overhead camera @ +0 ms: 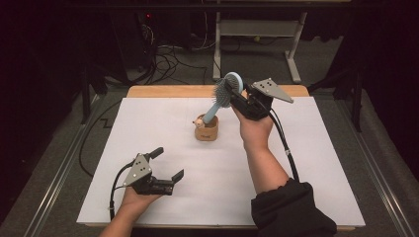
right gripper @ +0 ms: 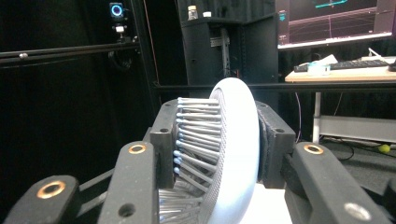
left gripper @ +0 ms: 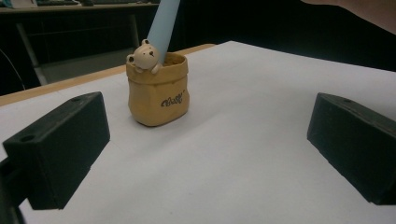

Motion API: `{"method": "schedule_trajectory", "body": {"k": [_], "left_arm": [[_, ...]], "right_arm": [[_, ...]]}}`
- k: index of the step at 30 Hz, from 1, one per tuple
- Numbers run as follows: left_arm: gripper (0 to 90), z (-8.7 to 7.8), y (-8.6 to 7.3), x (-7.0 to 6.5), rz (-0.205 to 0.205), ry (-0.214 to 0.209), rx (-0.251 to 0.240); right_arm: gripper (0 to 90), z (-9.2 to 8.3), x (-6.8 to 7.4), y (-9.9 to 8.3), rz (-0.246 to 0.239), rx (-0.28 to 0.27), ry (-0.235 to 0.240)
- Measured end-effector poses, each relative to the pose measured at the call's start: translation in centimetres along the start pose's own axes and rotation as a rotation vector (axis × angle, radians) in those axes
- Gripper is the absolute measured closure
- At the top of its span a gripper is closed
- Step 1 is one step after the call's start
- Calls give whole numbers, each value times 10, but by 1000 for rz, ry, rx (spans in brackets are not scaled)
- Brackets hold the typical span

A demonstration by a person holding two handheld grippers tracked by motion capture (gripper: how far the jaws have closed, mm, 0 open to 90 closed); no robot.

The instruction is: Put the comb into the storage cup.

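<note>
A light blue hairbrush (overhead camera: 223,91) leans with its handle down inside a small tan pot (overhead camera: 206,129) that has a little bear figure on its rim. My right gripper (overhead camera: 236,96) is shut on the brush head, high above the back middle of the table. From the right gripper view the jaws press the brush head (right gripper: 233,154) from both sides, bristles facing left. My left gripper (overhead camera: 167,164) rests low near the front left, open and empty. The left gripper view looks at the pot (left gripper: 158,91) with the blue handle (left gripper: 163,25) rising out of it.
A white sheet (overhead camera: 163,128) covers the wooden table (overhead camera: 163,91). Beyond the far edge stand a desk frame (overhead camera: 257,34) and loose cables (overhead camera: 168,59) on the floor. In the right gripper view a monitor (right gripper: 334,21) and a keyboard (right gripper: 345,65) sit on a desk.
</note>
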State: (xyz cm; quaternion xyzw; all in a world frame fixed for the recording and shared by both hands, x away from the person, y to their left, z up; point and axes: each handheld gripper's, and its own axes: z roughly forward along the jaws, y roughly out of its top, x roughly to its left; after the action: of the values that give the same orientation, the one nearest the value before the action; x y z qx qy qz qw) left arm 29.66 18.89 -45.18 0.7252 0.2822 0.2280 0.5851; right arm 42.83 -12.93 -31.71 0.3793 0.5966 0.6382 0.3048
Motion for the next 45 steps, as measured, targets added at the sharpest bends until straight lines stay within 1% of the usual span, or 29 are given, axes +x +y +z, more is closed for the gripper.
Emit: {"method": "schedule_trajectory", "body": {"k": [7,10,12,15,19,25,28,32,40,45], "left_arm": [[0,0,0,0,0,-1,-4],[0,0,0,0,1,1,3],[0,-1,0,0,1,1,3],[0,0,0,0,1,1,3],[0,-1,0,1,3,3,1],[0,-1,0,1,1,2,3],[0,-1,0,1,-1,1,-1],[0,0,0,1,-2,-1,1],[0,0,-1,1,-3,-3,4],[0,0,-1,1,-4,-3,5]], "right_arm": [[592,4,2,-7,-14,15,6],[591,5,3,-12,-19,27,4],[591,7,3,-15,-18,29,3],[590,9,3,-20,-3,38,8],[590,13,5,-24,-11,51,10],[589,19,7,-31,1,62,11],[588,22,9,-35,-5,72,11],[588,26,9,-40,3,81,11],[584,30,11,-44,-3,74,10],[570,30,9,-44,6,81,8]]}}
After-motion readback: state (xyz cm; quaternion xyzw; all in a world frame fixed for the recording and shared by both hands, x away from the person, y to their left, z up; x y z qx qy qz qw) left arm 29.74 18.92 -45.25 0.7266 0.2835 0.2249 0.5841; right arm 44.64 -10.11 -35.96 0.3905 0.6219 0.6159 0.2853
